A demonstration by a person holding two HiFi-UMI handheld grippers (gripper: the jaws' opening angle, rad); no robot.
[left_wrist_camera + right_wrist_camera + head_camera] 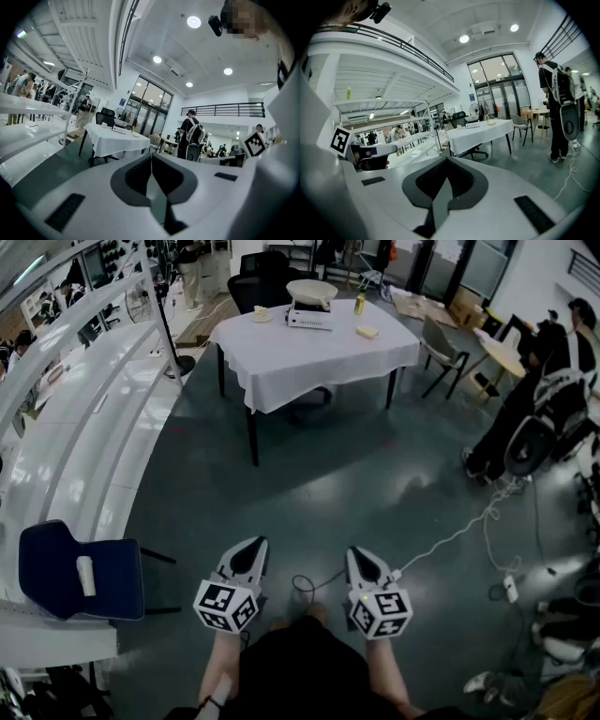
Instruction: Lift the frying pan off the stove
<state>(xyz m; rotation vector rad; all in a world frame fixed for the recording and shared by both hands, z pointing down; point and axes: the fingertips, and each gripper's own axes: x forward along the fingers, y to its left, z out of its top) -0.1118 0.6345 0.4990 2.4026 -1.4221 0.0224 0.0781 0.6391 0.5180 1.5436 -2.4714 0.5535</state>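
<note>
Far ahead stands a table (309, 357) under a white cloth. On it a pale frying pan (311, 291) rests on a flat white stove (309, 321). Both grippers are held low and close to my body, well short of the table and apart from the pan. The left gripper (255, 546) is shut with nothing between its jaws, and so is the right gripper (357, 555). In the left gripper view the jaws (151, 157) meet, with the table (117, 137) small in the distance. In the right gripper view the gripper (446, 162) points toward the table (480, 131).
A cup (262, 314), a yellow bottle (359, 304) and a yellow sponge (367, 332) share the table. Black office chairs (258, 282) stand behind it. A blue chair (80, 570) and white shelving (84, 427) are at left. A white cable (469, 526) crosses the floor; a person (534, 409) sits at right.
</note>
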